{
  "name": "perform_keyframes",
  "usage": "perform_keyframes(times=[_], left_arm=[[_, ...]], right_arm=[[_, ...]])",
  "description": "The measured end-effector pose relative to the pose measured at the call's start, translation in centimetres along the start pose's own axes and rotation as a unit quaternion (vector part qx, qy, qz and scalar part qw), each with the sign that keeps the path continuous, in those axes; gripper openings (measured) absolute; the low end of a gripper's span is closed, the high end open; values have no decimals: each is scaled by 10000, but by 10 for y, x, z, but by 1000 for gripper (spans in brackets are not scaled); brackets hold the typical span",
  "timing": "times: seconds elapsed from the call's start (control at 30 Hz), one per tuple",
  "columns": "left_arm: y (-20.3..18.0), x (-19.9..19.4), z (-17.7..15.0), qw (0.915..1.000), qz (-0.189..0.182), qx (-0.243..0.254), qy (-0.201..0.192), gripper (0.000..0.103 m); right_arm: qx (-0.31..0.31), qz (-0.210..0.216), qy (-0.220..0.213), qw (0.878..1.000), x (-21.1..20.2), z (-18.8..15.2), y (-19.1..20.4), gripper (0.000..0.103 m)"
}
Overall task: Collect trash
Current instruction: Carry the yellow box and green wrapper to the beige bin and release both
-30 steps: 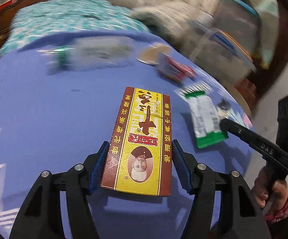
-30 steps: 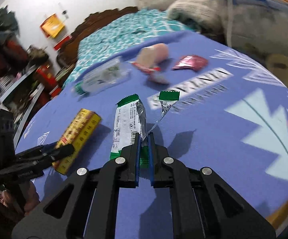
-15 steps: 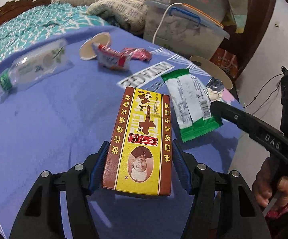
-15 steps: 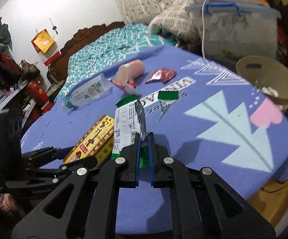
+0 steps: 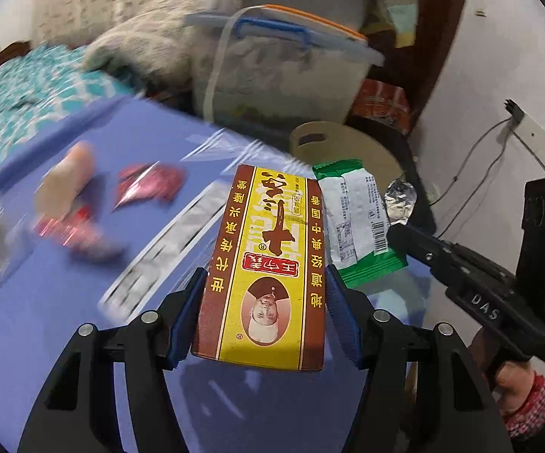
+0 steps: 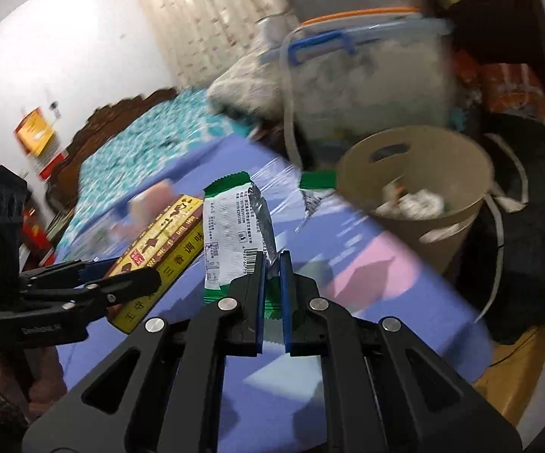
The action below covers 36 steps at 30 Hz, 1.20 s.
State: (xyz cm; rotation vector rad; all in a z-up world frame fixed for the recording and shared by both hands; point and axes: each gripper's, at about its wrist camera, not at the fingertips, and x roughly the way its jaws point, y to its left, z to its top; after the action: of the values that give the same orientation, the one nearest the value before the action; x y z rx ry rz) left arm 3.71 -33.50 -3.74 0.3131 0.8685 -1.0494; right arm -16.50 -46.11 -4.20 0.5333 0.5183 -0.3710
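Note:
My left gripper (image 5: 265, 283) is shut on a yellow and brown carton (image 5: 268, 264) and holds it above the blue tablecloth (image 5: 65, 302). The carton also shows in the right wrist view (image 6: 159, 253). My right gripper (image 6: 271, 264) is shut on a green and white wrapper (image 6: 231, 238), held up over the table's edge; the wrapper also shows in the left wrist view (image 5: 359, 222). A tan round bin (image 6: 419, 188) with trash in it stands on the floor just past the table, ahead and to the right of both grippers.
A red wrapper (image 5: 148, 185), a pinkish cup (image 5: 65, 181) and more red trash (image 5: 72, 230) lie blurred on the tablecloth. A lidded plastic storage box (image 5: 287, 71) and a grey bundle stand behind the bin. A dark bag (image 6: 521, 234) sits right of the bin.
Both grippers have swung right with their loads, from over the table's middle towards its edge. The bin has come into closer view ahead of them.

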Motion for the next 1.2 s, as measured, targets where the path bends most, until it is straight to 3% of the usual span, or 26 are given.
perform_keyframes(times=[0.23, 0.47, 0.5, 0.57, 0.6, 0.67, 0.7, 0.73, 0.77, 0.9, 1.0, 1.1, 1.2], left_arm=[[-51, 70, 81, 9967, -621, 517, 70, 58], [-81, 144, 127, 9955, -560, 730, 234, 60], [-83, 155, 131, 9955, -580, 679, 321, 61], [-85, 166, 133, 9954, -513, 669, 460, 81], [-87, 167, 134, 9960, -393, 687, 426, 81], [-86, 158, 133, 9964, -368, 714, 272, 81], [-84, 148, 132, 9966, -388, 703, 166, 81], [-82, 141, 130, 9968, -373, 696, 102, 81], [-79, 130, 128, 9971, -343, 676, 15, 81], [-60, 80, 113, 9975, -391, 438, -382, 81], [-35, 35, 80, 9968, -337, 204, -695, 81], [-12, 9, 52, 9967, -180, -14, -791, 81], [20, -16, 15, 9961, 205, -233, -821, 81]], right_arm=[[365, -692, -428, 9960, 12, 55, -78, 9], [512, -1066, -128, 9929, 52, 73, -119, 13], [516, -1090, -15, 9927, 62, 73, -122, 13], [665, -1018, 176, 9924, 75, 70, -128, 15], [743, -972, 171, 9923, 76, 67, -131, 15], [810, -932, 64, 9923, 75, 65, -131, 21], [815, -936, 7, 9923, 74, 64, -132, 39], [847, -948, -61, 9919, 70, 64, -132, 73], [890, -928, -226, 9914, 64, 63, -129, 81], [904, -857, -569, 9906, 38, 68, -115, 77], [946, -660, -752, 9905, 24, 70, -95, 76], [853, -373, -716, 9931, 24, 69, -65, 74], [622, 20, -534, 9966, 31, 65, -22, 72]])
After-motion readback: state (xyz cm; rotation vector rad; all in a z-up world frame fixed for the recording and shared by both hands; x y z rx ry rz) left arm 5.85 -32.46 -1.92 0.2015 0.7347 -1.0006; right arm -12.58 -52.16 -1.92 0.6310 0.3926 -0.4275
